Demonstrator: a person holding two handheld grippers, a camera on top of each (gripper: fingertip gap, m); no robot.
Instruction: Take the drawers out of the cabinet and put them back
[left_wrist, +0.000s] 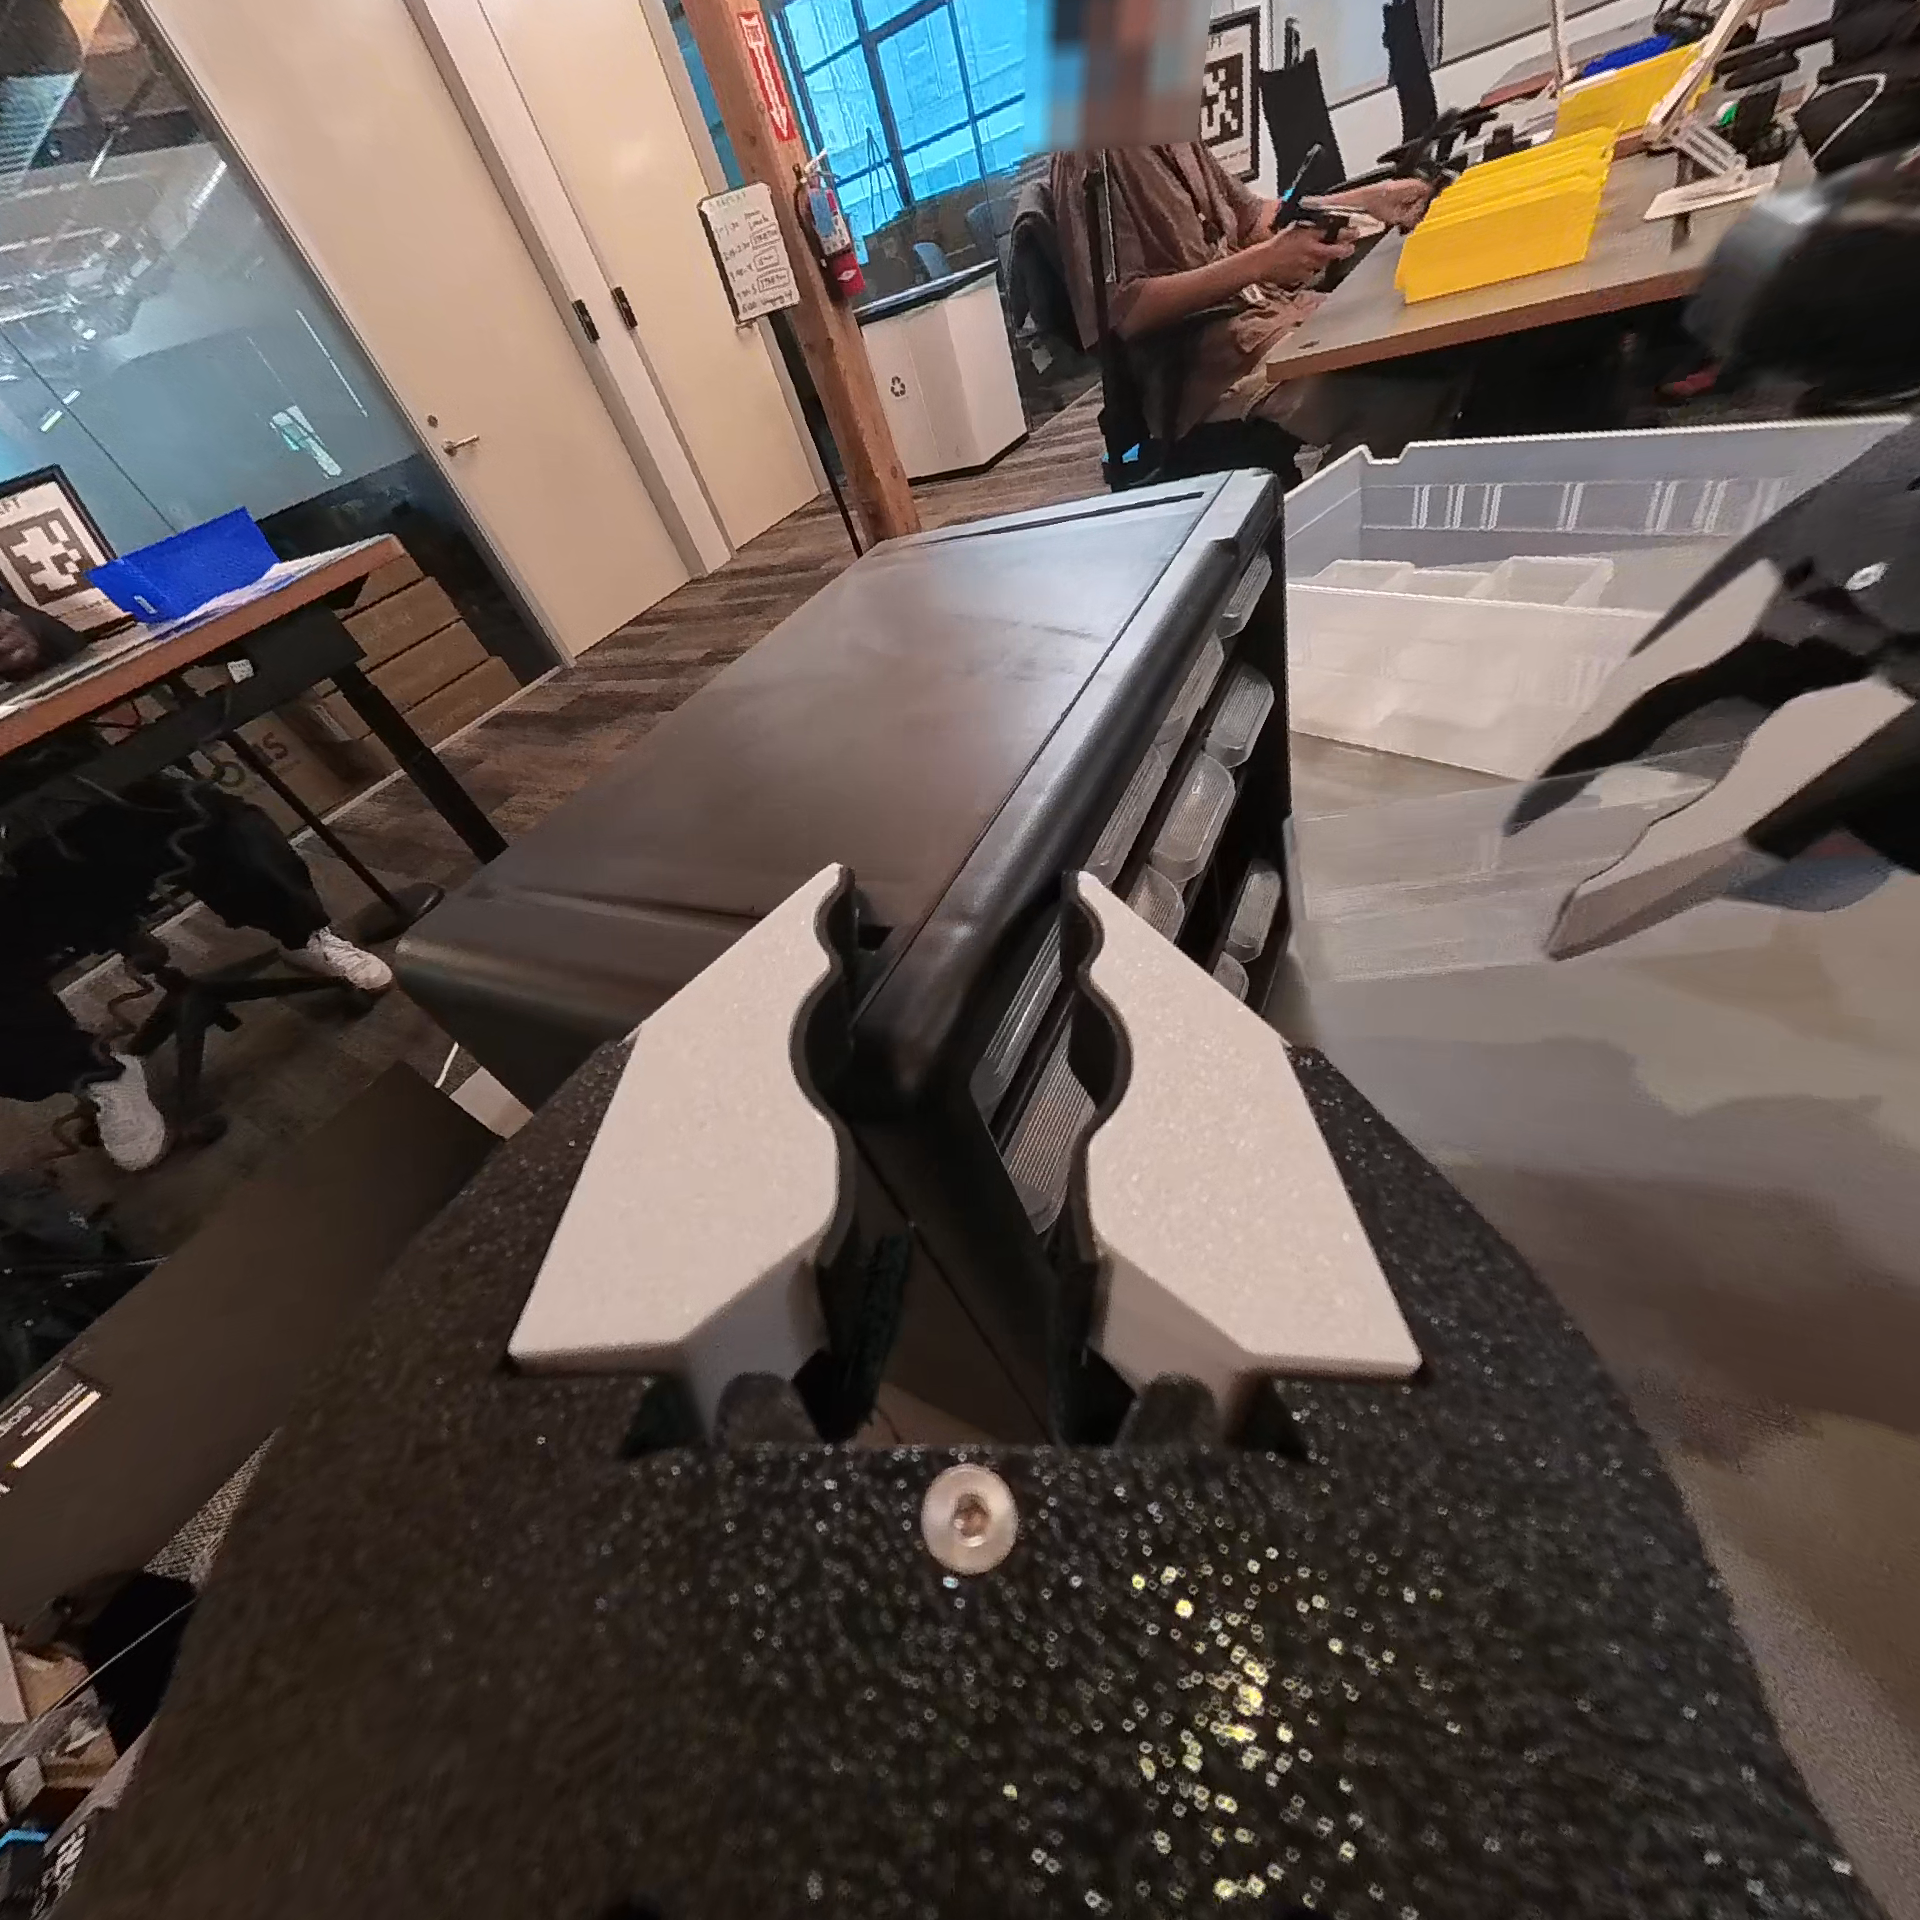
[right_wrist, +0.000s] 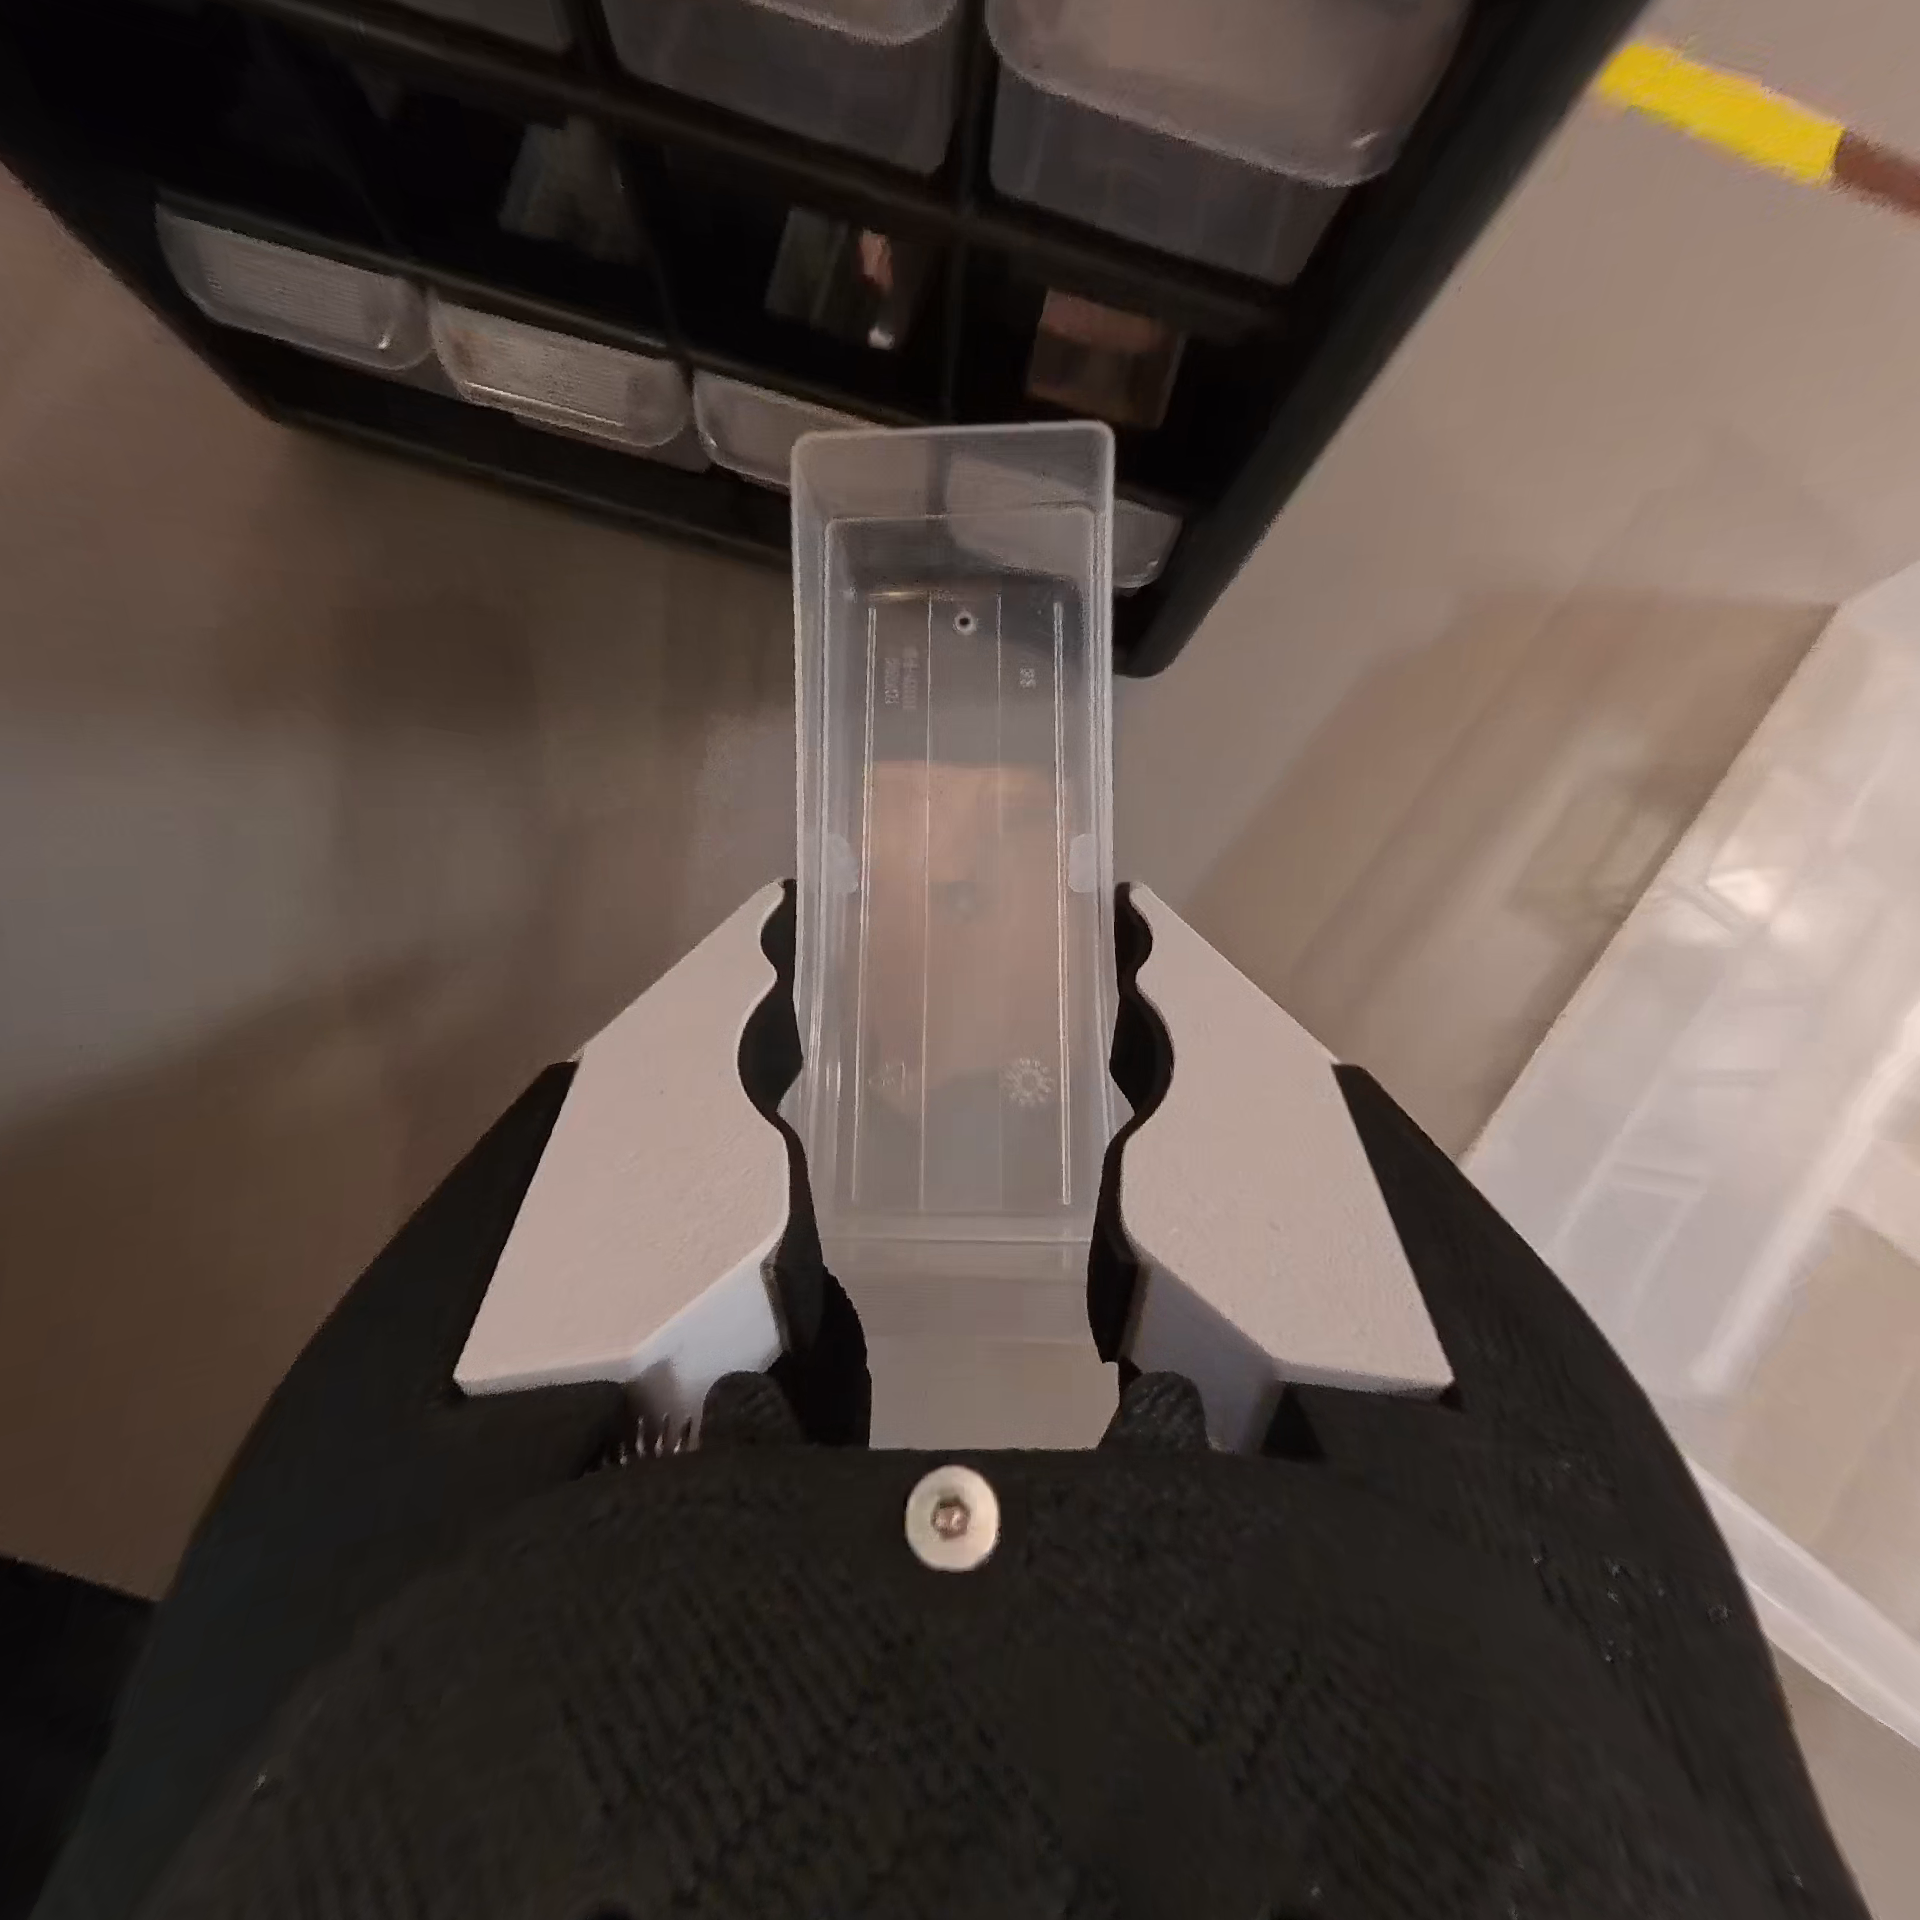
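Firmly, right gripper (right_wrist: 951, 997) clasps clear ribbed drawer (right_wrist: 951, 727).

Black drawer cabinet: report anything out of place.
Several slots in the black plastic cabinet stand empty. One clear plastic drawer is out, clamped in the right gripper. The left gripper grips the cabinet's top edge.

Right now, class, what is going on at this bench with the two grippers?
A person is working a black drawer cabinet with two handheld grippers. The left gripper is closed around the cabinet's top front edge, steadying it. The right gripper is shut on a clear plastic drawer, empty and held clear of the cabinet, its far end pointing at the lower rows, where some slots stand empty. A clear storage bin sits beside the cabinet.
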